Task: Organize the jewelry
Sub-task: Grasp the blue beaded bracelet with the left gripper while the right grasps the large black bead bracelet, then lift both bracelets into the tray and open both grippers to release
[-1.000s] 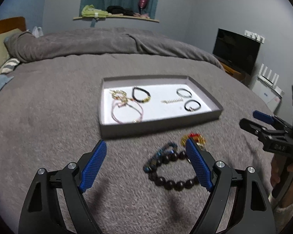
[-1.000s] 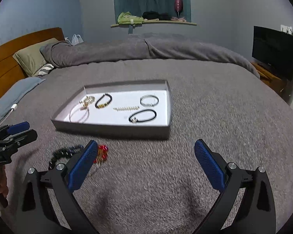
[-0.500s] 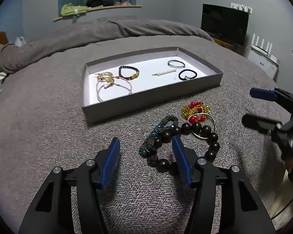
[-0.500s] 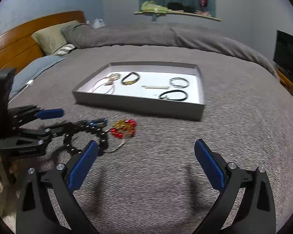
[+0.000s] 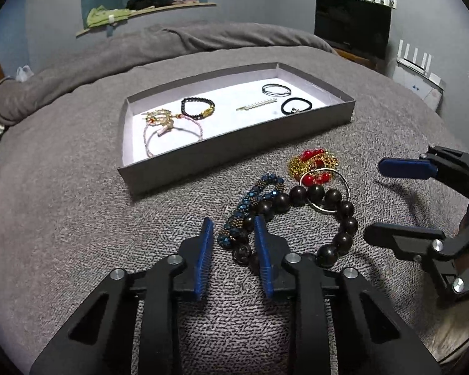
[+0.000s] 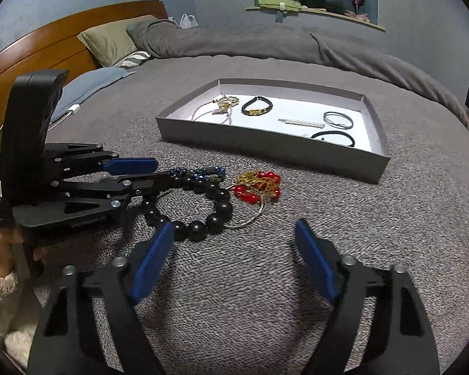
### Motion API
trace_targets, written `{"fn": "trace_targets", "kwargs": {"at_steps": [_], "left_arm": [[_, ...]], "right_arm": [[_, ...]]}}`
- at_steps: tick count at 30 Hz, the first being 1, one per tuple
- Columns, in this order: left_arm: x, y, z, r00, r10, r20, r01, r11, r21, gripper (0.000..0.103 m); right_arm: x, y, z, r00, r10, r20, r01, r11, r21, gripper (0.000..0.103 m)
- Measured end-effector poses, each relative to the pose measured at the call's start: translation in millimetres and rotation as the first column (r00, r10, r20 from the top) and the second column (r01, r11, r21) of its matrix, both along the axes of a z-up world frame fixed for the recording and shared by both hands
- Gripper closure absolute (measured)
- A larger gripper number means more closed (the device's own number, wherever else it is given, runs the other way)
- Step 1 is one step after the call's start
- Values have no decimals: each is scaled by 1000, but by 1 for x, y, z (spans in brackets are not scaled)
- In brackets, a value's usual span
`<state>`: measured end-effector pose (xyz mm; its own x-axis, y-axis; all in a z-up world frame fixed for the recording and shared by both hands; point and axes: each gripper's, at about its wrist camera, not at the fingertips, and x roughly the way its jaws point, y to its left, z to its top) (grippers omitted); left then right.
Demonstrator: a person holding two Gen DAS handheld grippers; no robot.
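Left gripper (image 5: pixel 233 229) fingers narrowed around blue beaded bracelet (image 5: pixel 250 206), still parted, right gripper (image 6: pixel 234 234) fingers wide.

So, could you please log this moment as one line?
left claw: open, straddling blue beaded bracelet | right claw: open, empty | gray tray: six pieces

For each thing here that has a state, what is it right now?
Left gripper: partly closed around the blue bracelet and part of the dark bead bracelet, not yet clamped.
Right gripper: open wide, holding nothing.
Tray: open, several pieces already inside.
Red and gold piece: on the blanket, outside the tray.
Metal ring: under the dark beads.
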<state>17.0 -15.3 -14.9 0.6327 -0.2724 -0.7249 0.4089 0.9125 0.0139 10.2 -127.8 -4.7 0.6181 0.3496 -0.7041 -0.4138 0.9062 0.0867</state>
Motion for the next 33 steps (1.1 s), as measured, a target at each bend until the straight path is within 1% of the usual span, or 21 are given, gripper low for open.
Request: {"fn": "trace_targets", "kwargs": {"at_steps": [1, 2, 3, 6, 8, 9, 11, 14, 19, 21, 22, 25, 26, 27, 33], "left_arm": [[0, 0, -1, 1000, 0, 0, 0, 1000, 2, 78], [1, 0, -2, 1000, -2, -2, 2, 1000, 5, 81], [1, -1, -2, 1000, -2, -3, 2, 1000, 9, 82], [2, 0, -2, 1000, -4, -4, 4, 1000, 5, 85], [2, 0, -2, 1000, -5, -7, 5, 1000, 0, 87], [2, 0, -2, 1000, -2, -7, 2, 1000, -3, 88], [2, 1, 0, 1000, -1, -5, 1, 1000, -17, 95], [2, 4, 2, 1000, 3, -5, -4, 999, -36, 95], [1, 6, 6, 1000, 6, 4, -6, 999, -52, 95], [0, 8, 9, 1000, 11, 19, -10, 998, -64, 95], [0, 8, 11, 1000, 12, 23, -11, 998, -68, 95], [-1, 9, 13, 999, 13, 32, -11, 997, -73, 95], [-2, 10, 14, 999, 12, 34, -9, 997, -76, 95], [-2, 10, 14, 999, 12, 35, -9, 997, -77, 95], [-7, 15, 24, 997, 19, 70, -11, 994, -106, 95]], "right_arm": [[2, 0, -1, 1000, -2, -4, 2, 1000, 5, 34], [3, 1, -1, 1000, -5, -8, 5, 1000, 12, 38], [4, 1, -1, 1000, -8, -8, 8, 1000, 19, 43], [7, 4, 1, 1000, -15, 3, 15, 1000, 20, 50], [9, 7, 1, 1000, -15, 3, 15, 1000, 16, 51], [10, 10, 0, 1000, -14, 3, 14, 1000, 9, 54], [13, 15, -2, 1000, -10, 1, 10, 1000, -9, 57], [16, 19, -7, 1000, -11, -5, 11, 1000, -23, 61], [23, 20, -11, 1000, -20, -22, 20, 1000, -15, 63], [25, 22, -13, 999, -15, -40, 15, 1000, -8, 68], [26, 23, -15, 999, -16, -50, 16, 1000, -2, 69], [29, 19, -18, 996, -24, -82, 27, 999, 39, 74], [29, 17, -18, 996, -27, -83, 31, 998, 51, 81], [29, 17, -16, 996, -29, -81, 33, 998, 56, 88], [16, 14, -1, 1000, -15, -14, 16, 996, 88, 89]]}}
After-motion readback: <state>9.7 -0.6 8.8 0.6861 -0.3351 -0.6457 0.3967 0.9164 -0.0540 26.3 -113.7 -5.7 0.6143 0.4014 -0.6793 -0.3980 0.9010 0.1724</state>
